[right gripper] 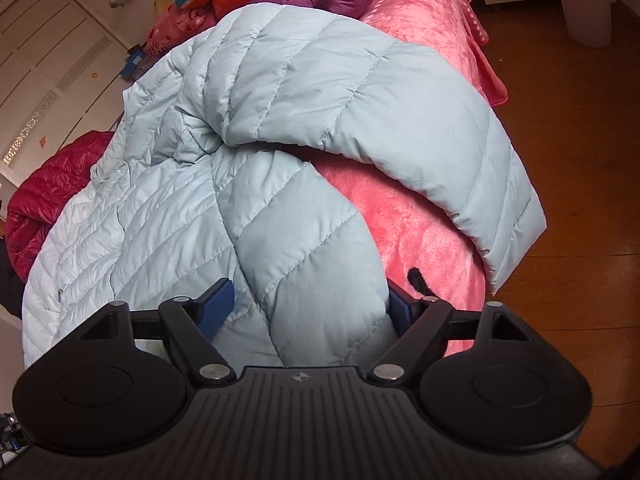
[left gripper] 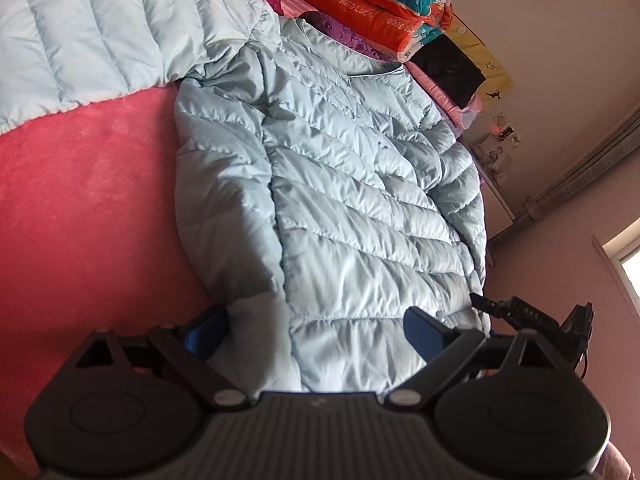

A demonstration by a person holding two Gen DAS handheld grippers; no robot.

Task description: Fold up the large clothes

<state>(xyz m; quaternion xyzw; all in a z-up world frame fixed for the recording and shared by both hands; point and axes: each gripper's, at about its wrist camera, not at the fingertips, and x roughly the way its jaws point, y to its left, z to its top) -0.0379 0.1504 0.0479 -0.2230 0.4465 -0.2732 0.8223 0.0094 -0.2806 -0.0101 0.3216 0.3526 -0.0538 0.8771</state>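
Pale-blue jacket (left gripper: pixel 360 200) on the bed (left gripper: pixel 100 200): both the left tool (left gripper: pixel 316 332) and right tool (right gripper: pixel 308 304) gape around its hem and sleeve; closing comes next, I judge.

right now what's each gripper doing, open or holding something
Left gripper: open, jaws spread around the hem of the light blue puffer jacket, not clamped.
Right gripper: open, jaws wide around the jacket's sleeve, not pinching it.

The jacket (left gripper: pixel 352 184) lies flat on the bed (left gripper: pixel 88 208), one sleeve (left gripper: pixel 92 36) stretched out sideways over the cover. Behind its collar sits a stack of folded quilts (left gripper: pixel 384 4). In the right wrist view, another sleeve (right gripper: pixel 316 264) curls forward, and the floor (right gripper: pixel 580 128) lies right of the bed.
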